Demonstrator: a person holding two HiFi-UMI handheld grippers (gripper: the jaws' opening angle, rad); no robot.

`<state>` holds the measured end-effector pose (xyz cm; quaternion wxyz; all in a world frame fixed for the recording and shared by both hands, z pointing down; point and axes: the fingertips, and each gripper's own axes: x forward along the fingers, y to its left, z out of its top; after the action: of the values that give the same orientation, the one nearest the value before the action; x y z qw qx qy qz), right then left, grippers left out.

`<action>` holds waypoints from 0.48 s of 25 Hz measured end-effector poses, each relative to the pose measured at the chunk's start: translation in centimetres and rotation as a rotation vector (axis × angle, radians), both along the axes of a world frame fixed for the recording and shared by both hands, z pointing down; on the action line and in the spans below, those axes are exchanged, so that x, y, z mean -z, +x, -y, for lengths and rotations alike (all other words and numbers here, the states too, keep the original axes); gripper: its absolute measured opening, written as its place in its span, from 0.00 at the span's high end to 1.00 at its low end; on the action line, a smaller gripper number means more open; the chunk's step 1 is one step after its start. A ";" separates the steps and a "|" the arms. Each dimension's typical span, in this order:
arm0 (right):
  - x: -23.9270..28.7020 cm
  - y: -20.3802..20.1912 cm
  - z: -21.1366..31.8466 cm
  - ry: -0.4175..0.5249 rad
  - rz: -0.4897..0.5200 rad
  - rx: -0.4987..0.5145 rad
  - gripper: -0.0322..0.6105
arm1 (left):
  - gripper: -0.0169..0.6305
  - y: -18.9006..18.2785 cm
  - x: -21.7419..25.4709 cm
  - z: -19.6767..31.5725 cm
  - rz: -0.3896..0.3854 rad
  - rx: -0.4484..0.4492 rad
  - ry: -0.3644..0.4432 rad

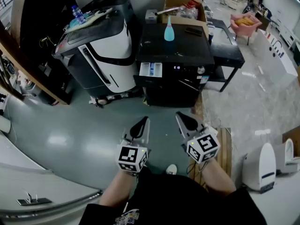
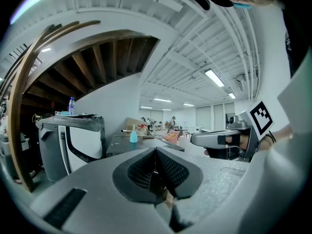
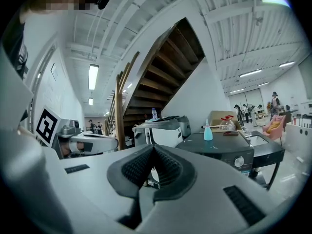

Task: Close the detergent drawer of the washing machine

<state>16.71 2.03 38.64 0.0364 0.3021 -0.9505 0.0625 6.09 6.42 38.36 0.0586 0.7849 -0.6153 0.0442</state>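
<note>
Two grippers are clenched with nothing between the jaws; the left gripper (image 1: pixel 142 123) and the right gripper (image 1: pixel 183 118) sit side by side in the lower middle of the head view, both pointing up the frame toward the washing machine (image 1: pixel 174 48). In each gripper view the dark ribbed pads meet in a closed V and hold no object. Both grippers are well apart from the machine, with bare grey floor (image 1: pixel 89 125) between. The detergent drawer (image 1: pixel 151 69) is near the centre of the head view, at the left end of the machine's dark front; it stands pulled out, with its white and blue compartments showing. A light blue bottle (image 1: pixel 169 29) stands upright on the black top of the machine; a white and black appliance (image 1: pixel 101 48) stands just beside the machine, at the left.
</note>
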 end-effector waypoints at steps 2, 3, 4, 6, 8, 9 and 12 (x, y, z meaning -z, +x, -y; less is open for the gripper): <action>-0.3 -0.2 0.2 0.003 0.002 0.002 0.95 | 0.97 -0.1 -0.1 0.2 -0.003 -0.005 -0.004; -0.4 -0.2 0.3 0.003 0.003 0.002 0.95 | 0.97 -0.2 -0.1 0.2 -0.005 -0.009 -0.006; -0.5 -0.4 0.4 0.002 0.004 0.002 0.95 | 0.97 -0.2 -0.2 0.3 -0.007 -0.012 -0.007; -0.4 -0.7 0.6 -0.005 0.005 -0.001 0.95 | 0.97 -0.4 -0.2 0.5 -0.007 -0.018 -0.009; -0.3 -1.0 0.8 -0.014 0.002 -0.002 0.95 | 0.97 -0.7 -0.3 0.7 -0.007 -0.022 -0.012; -0.4 -1.2 0.9 -0.015 0.002 -0.001 0.95 | 0.97 -0.8 -0.2 0.7 -0.007 -0.023 -0.013; -0.3 -1.7 1.1 -0.020 0.005 -0.003 0.94 | 0.97 -1.3 -0.3 0.9 -0.008 -0.027 -0.015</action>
<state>14.98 0.90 38.98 0.0373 0.3028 -0.9495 0.0730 4.81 5.51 38.62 0.0663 0.7929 -0.6040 0.0466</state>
